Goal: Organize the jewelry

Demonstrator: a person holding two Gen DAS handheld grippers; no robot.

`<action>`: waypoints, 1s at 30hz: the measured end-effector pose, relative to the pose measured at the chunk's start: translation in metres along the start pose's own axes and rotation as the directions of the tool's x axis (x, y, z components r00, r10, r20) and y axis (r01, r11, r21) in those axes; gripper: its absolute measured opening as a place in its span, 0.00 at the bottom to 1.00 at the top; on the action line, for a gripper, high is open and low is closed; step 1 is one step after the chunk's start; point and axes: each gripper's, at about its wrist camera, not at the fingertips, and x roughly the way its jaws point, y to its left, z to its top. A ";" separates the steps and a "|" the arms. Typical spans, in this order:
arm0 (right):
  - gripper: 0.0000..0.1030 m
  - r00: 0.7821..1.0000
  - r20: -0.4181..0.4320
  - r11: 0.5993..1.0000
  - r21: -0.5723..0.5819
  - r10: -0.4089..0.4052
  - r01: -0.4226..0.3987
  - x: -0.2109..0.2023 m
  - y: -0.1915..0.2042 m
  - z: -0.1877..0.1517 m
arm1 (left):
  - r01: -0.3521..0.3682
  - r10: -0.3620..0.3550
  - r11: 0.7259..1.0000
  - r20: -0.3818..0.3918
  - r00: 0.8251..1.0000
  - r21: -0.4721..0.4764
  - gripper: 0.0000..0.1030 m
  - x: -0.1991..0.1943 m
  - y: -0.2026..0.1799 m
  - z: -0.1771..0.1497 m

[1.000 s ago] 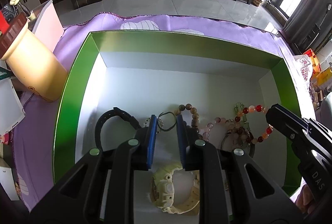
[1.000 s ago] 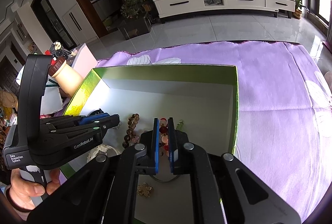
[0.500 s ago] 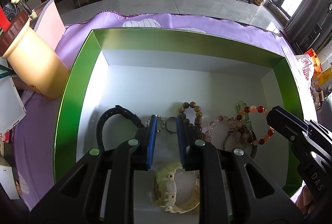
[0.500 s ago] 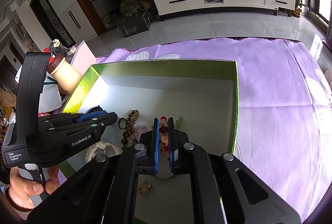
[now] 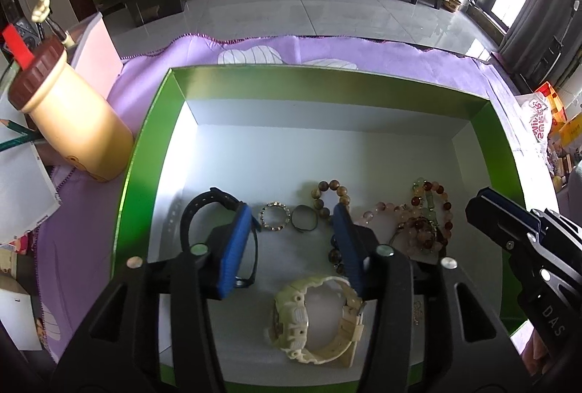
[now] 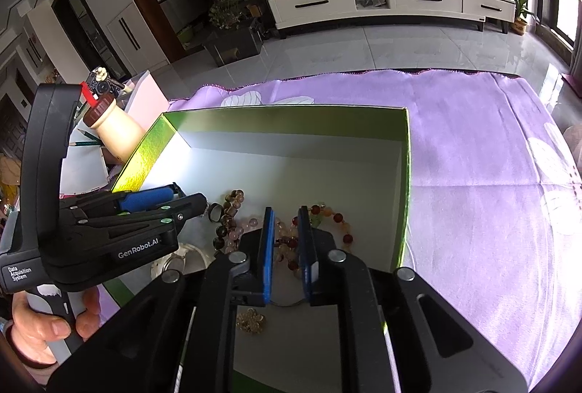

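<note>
In the left wrist view, the left hand-held gripper is seen low in the frame with its jaws just opened apart and nothing pressed between them; a small beaded ring and a dark ring lie side by side just beyond its tips, inside the green box. The cream watch lies below, strap loop on its side. In the right wrist view, the right hand-held gripper, slightly parted, is poised over the bead bracelets at centre frame, gripping nothing, so the rings are judged nearer the left.
</note>
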 end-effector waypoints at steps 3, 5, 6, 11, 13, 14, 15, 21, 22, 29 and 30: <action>0.21 1.000 0.006 1.000 -0.002 -0.008 0.008 -0.005 0.001 0.000 | -0.004 0.004 1.000 0.012 1.000 0.004 0.57 -0.008 0.000 0.000; 0.25 1.000 0.010 1.000 -0.005 -0.016 0.016 -0.010 0.001 -0.001 | -0.012 0.012 1.000 0.022 1.000 0.008 0.60 -0.014 0.000 0.000; 0.29 1.000 0.011 1.000 -0.007 -0.020 0.020 -0.011 0.001 -0.001 | -0.013 0.013 1.000 0.026 1.000 0.010 0.62 -0.017 0.000 -0.001; 0.50 0.999 0.016 0.999 -0.017 -0.047 0.047 -0.025 0.003 -0.005 | -0.042 0.040 0.999 0.053 0.998 0.025 0.73 -0.039 0.000 -0.004; 0.60 0.998 0.016 0.998 -0.018 -0.060 0.060 -0.031 0.005 -0.007 | -0.044 0.042 0.999 0.063 0.997 0.024 0.74 -0.048 0.001 -0.006; 0.62 0.998 0.015 0.998 -0.021 -0.065 0.065 -0.034 0.007 -0.007 | -0.043 0.042 0.999 0.068 0.997 0.021 0.77 -0.054 0.002 -0.007; 0.66 0.997 0.014 0.997 -0.027 -0.074 0.075 -0.038 0.009 -0.008 | -0.045 0.043 0.999 0.073 0.996 0.021 0.78 -0.058 0.002 -0.008; 0.82 0.995 0.004 0.993 -0.051 -0.105 0.105 -0.050 0.016 -0.014 | -0.063 0.060 0.998 0.100 0.993 0.026 0.86 -0.085 0.003 -0.018; 0.87 0.994 0.002 0.992 -0.053 -0.111 0.111 -0.056 0.018 -0.015 | -0.065 0.062 0.998 0.105 0.993 0.026 0.87 -0.090 0.003 -0.019; 0.99 0.991 0.007 0.988 -0.078 -0.131 0.131 -0.070 0.028 -0.021 | -0.080 0.076 0.996 0.119 0.990 0.032 0.97 -0.115 0.004 -0.026; 0.99 0.991 0.006 0.988 -0.080 -0.135 0.135 -0.071 0.029 -0.021 | -0.078 0.074 0.996 0.119 0.990 0.030 0.98 -0.118 0.003 -0.027</action>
